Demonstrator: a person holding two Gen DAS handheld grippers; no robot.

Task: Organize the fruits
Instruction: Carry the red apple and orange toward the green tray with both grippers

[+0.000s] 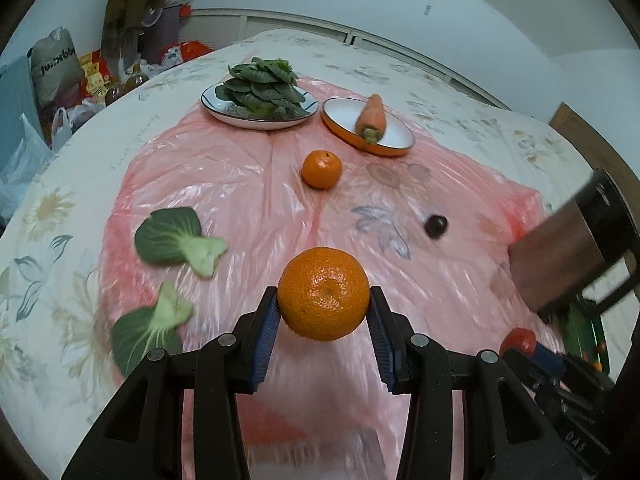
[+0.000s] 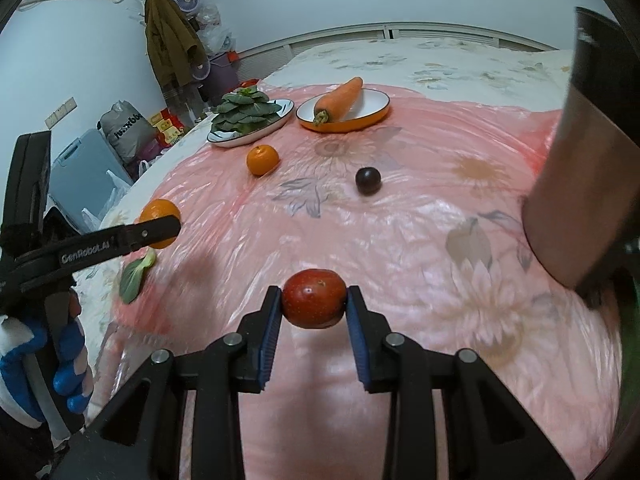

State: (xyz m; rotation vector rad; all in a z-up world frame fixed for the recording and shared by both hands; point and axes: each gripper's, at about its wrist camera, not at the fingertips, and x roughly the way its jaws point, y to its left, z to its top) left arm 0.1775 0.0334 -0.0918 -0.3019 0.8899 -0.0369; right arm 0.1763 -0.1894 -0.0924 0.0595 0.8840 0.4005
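An orange is gripped by the left hand-held gripper above the pink sheet, dimpled end facing the camera. A red fruit is clamped sideways in the right hand-held gripper.

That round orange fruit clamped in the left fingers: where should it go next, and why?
Probably carry it forward toward the orange-rimmed plate. The left gripper already clamps the round orange mandarin clear of the pink plastic sheet, and the white dark-rimmed plate is piled with green leaves. The orange-rimmed one holds only an orange carrot, leaving bare room.
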